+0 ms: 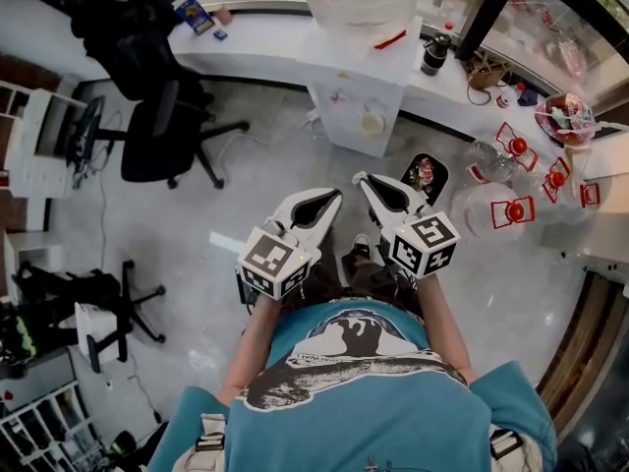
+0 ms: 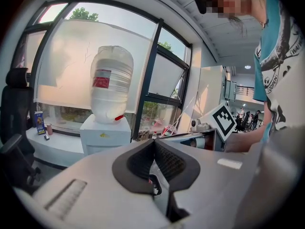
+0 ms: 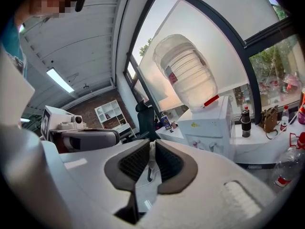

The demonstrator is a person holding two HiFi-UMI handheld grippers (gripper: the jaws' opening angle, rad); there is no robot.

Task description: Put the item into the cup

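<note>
Neither a cup nor an item to go in it can be clearly made out in any view. I hold both grippers at waist height over the grey floor, side by side and pointing toward the water dispenser [image 1: 360,94]. My left gripper [image 1: 334,197] is shut, its dark pads meeting with nothing between them [image 2: 153,143]. Beside it, my right gripper [image 1: 360,178] is also shut and holds nothing [image 3: 152,143]. Each gripper shows in the other's view: the right one's marker cube [image 2: 224,120] and the left one's body [image 3: 81,135].
A white counter [image 1: 265,42] runs along the window with a dark flask [image 1: 433,55] on it. Red-lidded jars [image 1: 513,210] and a clear bottle [image 3: 286,168] stand at the right. Black office chairs [image 1: 162,131] stand at the left.
</note>
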